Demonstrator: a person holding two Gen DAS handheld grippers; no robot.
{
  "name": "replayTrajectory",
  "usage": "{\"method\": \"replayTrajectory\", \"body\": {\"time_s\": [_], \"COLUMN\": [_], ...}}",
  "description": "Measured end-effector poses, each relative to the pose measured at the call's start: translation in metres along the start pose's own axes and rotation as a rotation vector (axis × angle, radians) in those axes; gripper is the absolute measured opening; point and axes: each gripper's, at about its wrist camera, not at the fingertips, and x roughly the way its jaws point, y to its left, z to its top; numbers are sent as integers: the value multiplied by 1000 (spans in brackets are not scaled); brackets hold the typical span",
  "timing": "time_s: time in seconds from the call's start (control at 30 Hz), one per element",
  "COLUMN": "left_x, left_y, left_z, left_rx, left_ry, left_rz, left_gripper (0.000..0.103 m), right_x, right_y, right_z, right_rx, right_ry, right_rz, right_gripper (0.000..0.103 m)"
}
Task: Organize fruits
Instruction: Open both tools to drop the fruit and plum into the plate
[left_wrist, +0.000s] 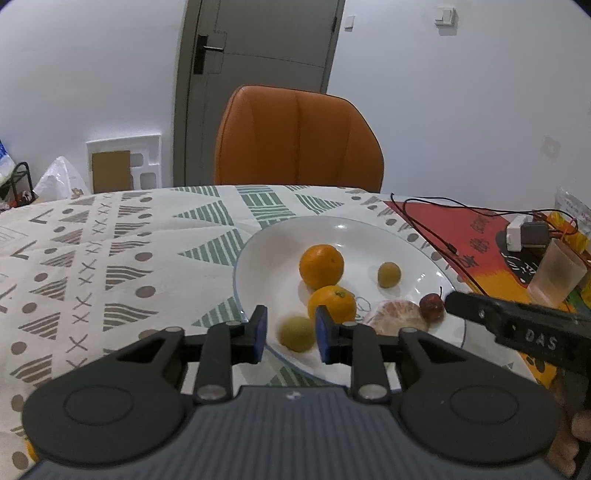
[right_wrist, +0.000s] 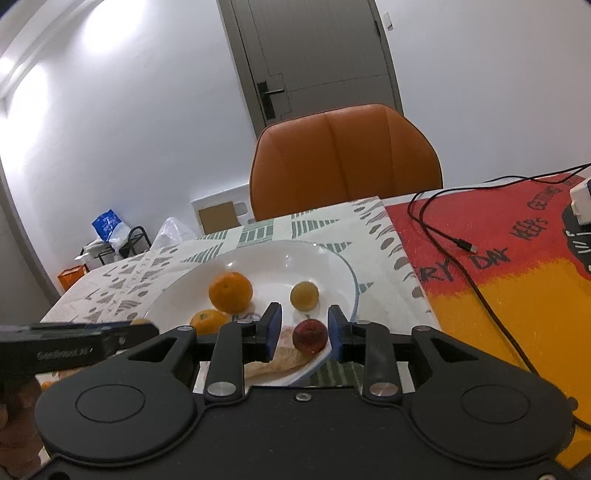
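Observation:
A white plate (left_wrist: 266, 243) (right_wrist: 325, 258) holds two oranges (left_wrist: 320, 266) (left_wrist: 332, 302), two small yellow-green fruits (left_wrist: 388, 274) (left_wrist: 296, 333), a peeled pale fruit (left_wrist: 397, 316) and a small red fruit (left_wrist: 432, 305) (right_wrist: 310, 336). My left gripper (left_wrist: 290, 334) is open, its jaws on either side of the near yellow-green fruit at the plate's front rim. My right gripper (right_wrist: 303, 332) is open, its jaws on either side of the red fruit. The far orange (right_wrist: 231, 291) and far yellow-green fruit (right_wrist: 304, 294) also show in the right wrist view.
An orange chair (left_wrist: 297, 140) stands behind the table. A patterned cloth (left_wrist: 110, 251) covers the table's left. A red and yellow mat (right_wrist: 517, 280) lies right of the plate, with a black cable (right_wrist: 461, 243), a charger (left_wrist: 524, 232) and a plastic cup (left_wrist: 557, 275).

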Motion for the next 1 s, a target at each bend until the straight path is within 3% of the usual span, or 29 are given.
{"method": "replayTrajectory", "body": {"time_s": [0.53,0.73,0.8,1.0], "left_x": [-36,-56,-65,-79], "left_y": [19,35,39,46], "left_z": [1,0,-2,-6], "left_rx": [-26,-58,-58,-50], "left_ry": [-39,-51,-72,-93], "left_rz": [48,67,72,106], "left_gripper": [52,67,77,89], "right_x": [-17,-25,-29,-38], "right_y": [13,26,31,41], "right_z": [-6,-5,-5,-10], "right_rx": [-9,-18,-13,-9], "right_ry": [7,-2,-4,-21], "right_rz": [14,27,20,10], "right_gripper": [33,35,47,71]}}
